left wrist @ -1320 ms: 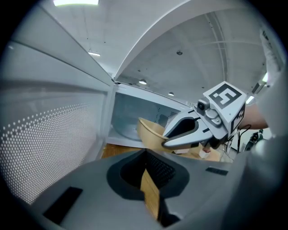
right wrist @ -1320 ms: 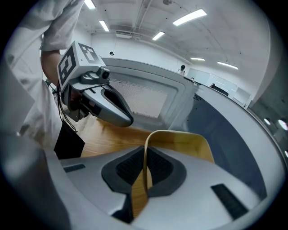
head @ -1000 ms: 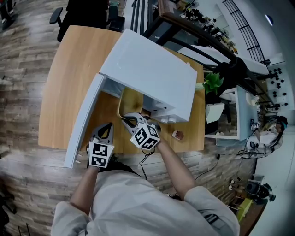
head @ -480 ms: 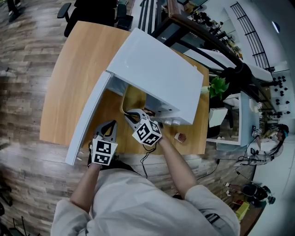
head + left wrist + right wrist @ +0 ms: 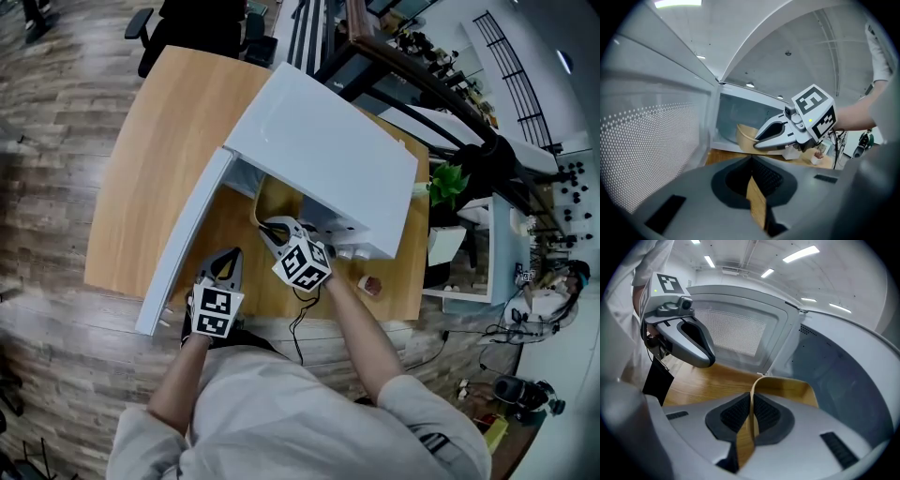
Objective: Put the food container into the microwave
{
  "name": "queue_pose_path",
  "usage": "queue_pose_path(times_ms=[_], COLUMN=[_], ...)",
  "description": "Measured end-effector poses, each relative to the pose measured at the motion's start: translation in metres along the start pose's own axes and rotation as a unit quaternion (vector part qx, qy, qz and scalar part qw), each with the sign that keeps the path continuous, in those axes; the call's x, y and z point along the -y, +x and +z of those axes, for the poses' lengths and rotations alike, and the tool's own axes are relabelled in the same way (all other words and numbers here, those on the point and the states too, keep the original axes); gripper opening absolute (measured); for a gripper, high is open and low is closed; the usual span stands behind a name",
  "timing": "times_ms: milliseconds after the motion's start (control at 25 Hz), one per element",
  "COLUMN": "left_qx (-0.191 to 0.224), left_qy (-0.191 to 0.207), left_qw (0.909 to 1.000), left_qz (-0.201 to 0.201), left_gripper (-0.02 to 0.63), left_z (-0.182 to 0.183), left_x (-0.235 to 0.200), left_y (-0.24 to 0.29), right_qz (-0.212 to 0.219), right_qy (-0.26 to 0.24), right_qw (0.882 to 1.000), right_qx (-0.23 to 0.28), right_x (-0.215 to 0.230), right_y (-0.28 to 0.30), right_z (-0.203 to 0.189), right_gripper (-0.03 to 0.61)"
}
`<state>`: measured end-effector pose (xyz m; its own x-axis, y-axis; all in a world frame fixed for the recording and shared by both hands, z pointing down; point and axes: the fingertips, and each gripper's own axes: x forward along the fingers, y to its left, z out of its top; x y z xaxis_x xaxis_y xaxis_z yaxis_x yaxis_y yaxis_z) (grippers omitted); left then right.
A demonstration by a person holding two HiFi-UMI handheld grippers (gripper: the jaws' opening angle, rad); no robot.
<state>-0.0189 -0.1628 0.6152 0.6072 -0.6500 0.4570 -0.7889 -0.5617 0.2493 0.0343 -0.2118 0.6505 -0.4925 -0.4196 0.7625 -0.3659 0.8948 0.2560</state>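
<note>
A white microwave (image 5: 328, 159) stands on the wooden table (image 5: 169, 122) with its door (image 5: 187, 248) swung open to the left. The food container (image 5: 270, 199), a tan bowl-like tub, sits partly inside the microwave's mouth; it also shows in the right gripper view (image 5: 787, 387) and the left gripper view (image 5: 744, 135). My right gripper (image 5: 270, 230) is shut on the container's near rim (image 5: 752, 404). My left gripper (image 5: 228, 260) hovers beside the open door with its jaws together and nothing between them. The container's far side is hidden under the microwave's top.
A small reddish-brown object (image 5: 370, 284) lies on the table right of the microwave. A black cable (image 5: 298, 323) hangs over the table's front edge. A potted plant (image 5: 448, 178) and shelving stand beyond the table's right side.
Both grippers stay about where they were, the right one still holding the container at the microwave's mouth. The head view has shifted slightly.
</note>
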Motion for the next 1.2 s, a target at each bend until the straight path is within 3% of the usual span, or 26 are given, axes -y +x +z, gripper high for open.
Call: queue_pose_path(times_ms=[1200], left_qx=[0.005], left_qy=[-0.009], left_qw=[0.9999], left_qz=[0.009], left_gripper=[0.011], left_z=[0.0], left_x=[-0.002], left_y=[0.002], right_qz=[-0.083], right_qy=[-0.038], right_qw=[0.996], right_qx=[-0.023], right_x=[0.039], right_y=[0.024], right_z=[-0.002], right_gripper=[0.044])
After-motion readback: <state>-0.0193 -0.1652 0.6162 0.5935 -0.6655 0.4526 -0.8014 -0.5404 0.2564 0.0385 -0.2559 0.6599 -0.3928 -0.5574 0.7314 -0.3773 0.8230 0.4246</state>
